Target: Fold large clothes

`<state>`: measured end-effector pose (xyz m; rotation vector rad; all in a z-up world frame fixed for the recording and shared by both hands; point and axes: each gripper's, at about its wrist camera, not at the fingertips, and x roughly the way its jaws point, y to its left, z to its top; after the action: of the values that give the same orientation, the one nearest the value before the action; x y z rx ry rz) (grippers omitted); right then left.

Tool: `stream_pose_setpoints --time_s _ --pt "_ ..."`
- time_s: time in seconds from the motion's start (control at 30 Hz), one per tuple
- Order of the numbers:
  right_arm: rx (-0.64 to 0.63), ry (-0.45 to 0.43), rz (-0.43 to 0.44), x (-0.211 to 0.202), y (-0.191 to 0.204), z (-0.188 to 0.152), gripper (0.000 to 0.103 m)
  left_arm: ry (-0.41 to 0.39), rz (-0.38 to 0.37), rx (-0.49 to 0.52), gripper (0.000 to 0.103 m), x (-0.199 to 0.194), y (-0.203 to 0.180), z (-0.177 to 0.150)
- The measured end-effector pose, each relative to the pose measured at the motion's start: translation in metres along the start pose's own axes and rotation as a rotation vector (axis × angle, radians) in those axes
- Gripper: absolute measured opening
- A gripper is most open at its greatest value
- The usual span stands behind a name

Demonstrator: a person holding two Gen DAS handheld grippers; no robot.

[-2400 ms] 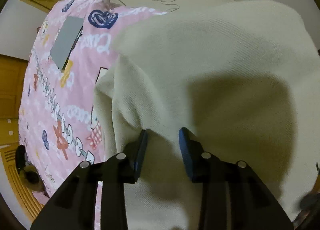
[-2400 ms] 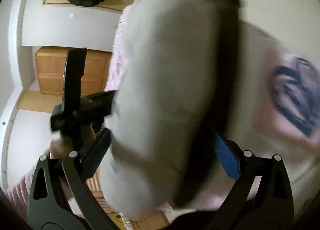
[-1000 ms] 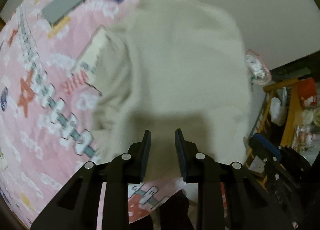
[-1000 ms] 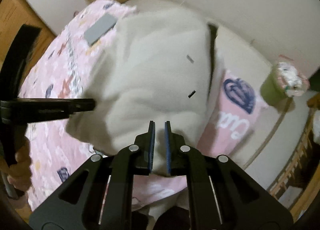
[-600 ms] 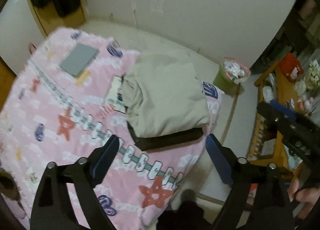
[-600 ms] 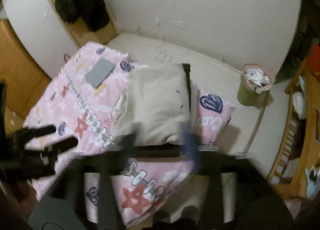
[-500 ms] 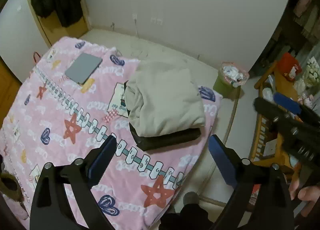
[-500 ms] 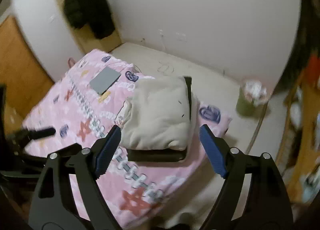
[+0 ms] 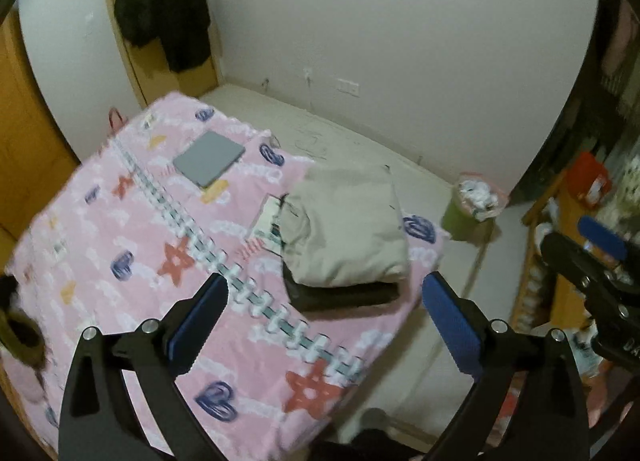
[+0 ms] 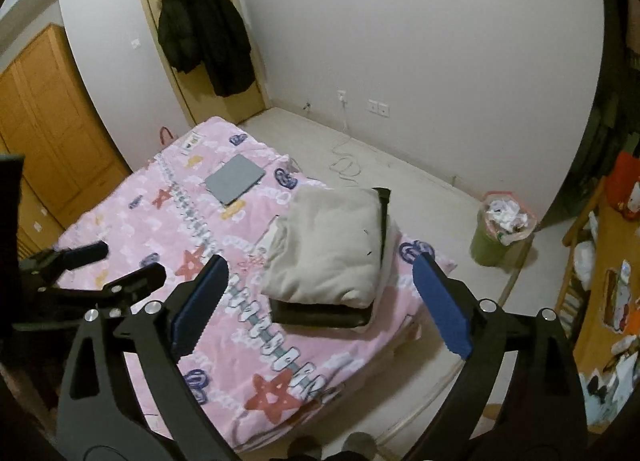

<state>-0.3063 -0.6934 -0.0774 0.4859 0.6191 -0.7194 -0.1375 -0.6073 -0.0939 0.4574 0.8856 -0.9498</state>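
Observation:
A cream garment [image 9: 344,229] [image 10: 332,245] lies folded on top of a flat black folded garment [image 9: 344,295] [image 10: 320,315], near the right edge of a bed with a pink patterned blanket [image 9: 140,241] [image 10: 160,221]. My left gripper [image 9: 324,281] hangs high above the bed, its jaws opening wide with nothing between them. My right gripper [image 10: 319,261] is just as high, and its jaws are opening too and hold nothing. Each gripper shows at the edge of the other's view, the right gripper [image 9: 600,261] and the left gripper [image 10: 92,273].
A grey flat laptop [image 9: 208,159] [image 10: 235,179] lies on the far part of the blanket. A green bin [image 9: 466,209] [image 10: 496,237] full of paper stands on the floor right of the bed. Dark coats [image 10: 204,29] hang on the door. A cluttered wooden table [image 10: 612,281] is at the right.
Both grippers let go of the cream garment, opened wide and rose well above the bed. The garment now lies folded on the black one.

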Motion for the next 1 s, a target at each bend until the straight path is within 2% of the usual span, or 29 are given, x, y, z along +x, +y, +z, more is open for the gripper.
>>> stream_pose_setpoints --time_s 0.13,0.37,0.63,1.0 --pt "0.036 -0.001 -0.001 -0.016 -0.008 0.000 0.092 0.011 -0.001 -0.073 0.095 -0.011 0.010 -0.007" --pt "0.038 0.053 0.050 -0.030 -0.005 -0.012 0.092 0.057 -0.032 -0.003 0.095 -0.024 0.006 -0.021" --pt "0.036 0.099 0.011 -0.033 0.002 -0.023 0.092 0.092 -0.042 -0.002 0.095 -0.027 0.005 -0.023" --pt "0.052 0.098 -0.007 -0.045 0.002 -0.031 0.092 0.096 -0.043 -0.006 0.095 -0.037 0.013 -0.033"
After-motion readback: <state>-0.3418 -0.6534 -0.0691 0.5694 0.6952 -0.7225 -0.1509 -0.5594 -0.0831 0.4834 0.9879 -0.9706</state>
